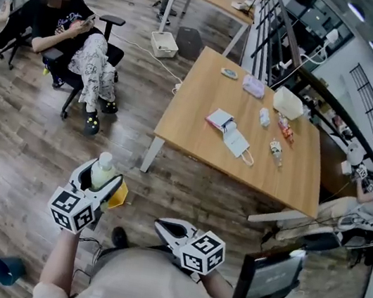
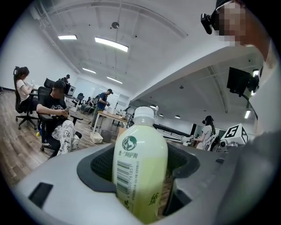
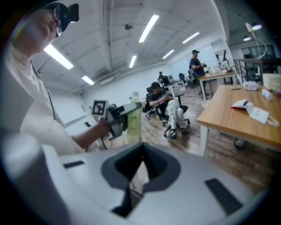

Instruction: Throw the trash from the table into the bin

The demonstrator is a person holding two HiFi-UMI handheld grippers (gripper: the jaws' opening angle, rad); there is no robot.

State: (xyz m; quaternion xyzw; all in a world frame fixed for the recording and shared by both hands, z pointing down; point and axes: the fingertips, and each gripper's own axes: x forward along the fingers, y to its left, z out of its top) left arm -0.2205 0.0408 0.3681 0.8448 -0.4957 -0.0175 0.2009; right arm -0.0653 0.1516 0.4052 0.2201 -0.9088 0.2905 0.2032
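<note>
Your left gripper (image 1: 105,179) fingers clamped the bottle (image 1: 104,164) for transport to the bin; right gripper (image 1: 163,226) fingers were together, empty.

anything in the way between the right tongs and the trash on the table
Nothing visible does. The right tongs, shut and empty, hang short of the near edge of the table, with only bare floor between. The face mask and the packet lie uncovered near that edge.
</note>
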